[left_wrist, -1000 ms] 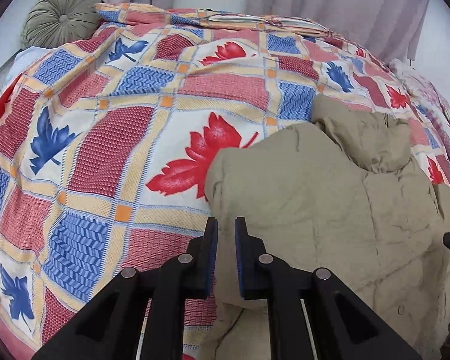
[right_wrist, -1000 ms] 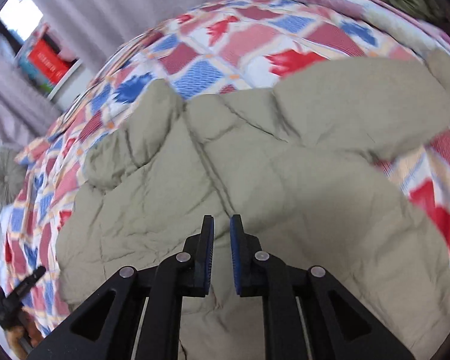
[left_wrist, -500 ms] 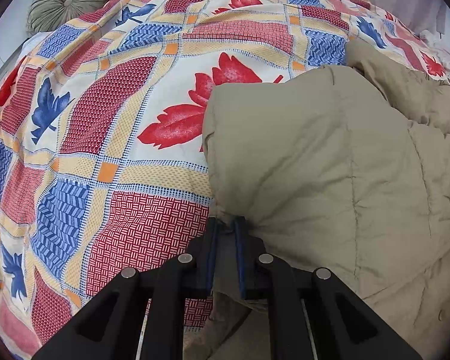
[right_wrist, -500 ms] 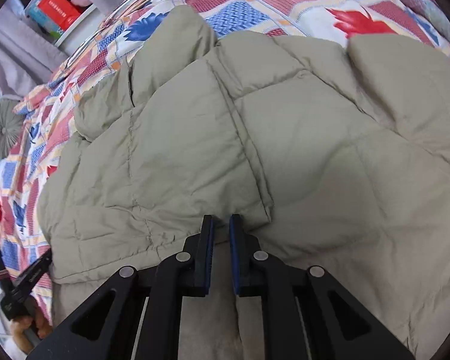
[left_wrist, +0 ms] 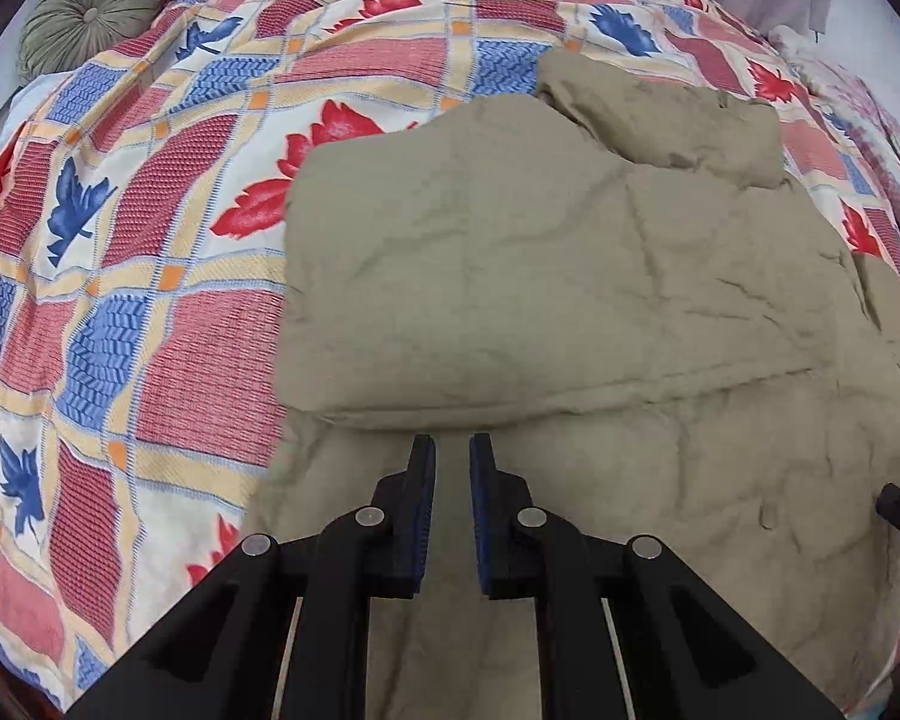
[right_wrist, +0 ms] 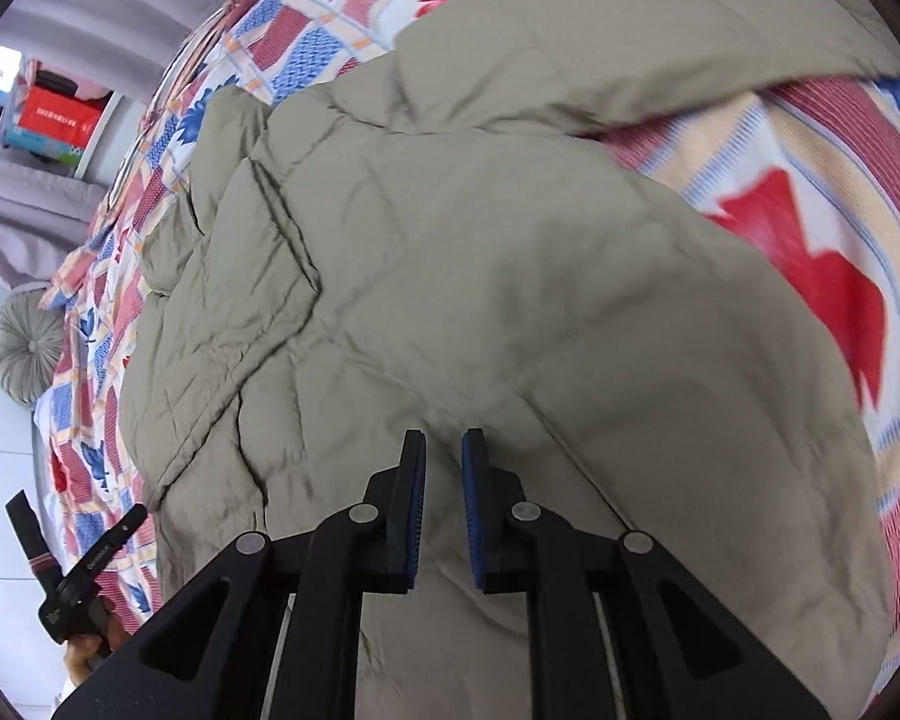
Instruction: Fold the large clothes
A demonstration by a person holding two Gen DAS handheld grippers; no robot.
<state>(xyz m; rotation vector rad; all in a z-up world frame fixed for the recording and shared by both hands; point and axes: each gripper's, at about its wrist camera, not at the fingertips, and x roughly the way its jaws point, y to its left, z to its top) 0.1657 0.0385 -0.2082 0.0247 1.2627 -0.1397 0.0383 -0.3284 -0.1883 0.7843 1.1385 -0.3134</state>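
The bed (left_wrist: 150,312), under a quilt of red and blue leaf squares, carried the jacket (left_wrist: 570,300), a large khaki padded one spread across its near half. One side panel lay folded over the body, its edge running just ahead of the left gripper (left_wrist: 451,450). A round grey-green cushion (left_wrist: 84,18) sat at the bed's far left corner.

The left gripper's fingers (left_wrist: 421,480) stood a narrow gap apart with nothing pinched between them; half a second earlier they had clamped the panel's edge, so that fold had been let go and the gripper drawn back over the lower jacket. The right gripper (right_wrist: 443,450) hung above the jacket's middle, its fingers (right_wrist: 413,480) released and just widened, empty. It had shifted toward the right side, bringing the far sleeve and more quilt into sight.

A red box (right_wrist: 54,114) on a shelf bore white lettering too small to read.
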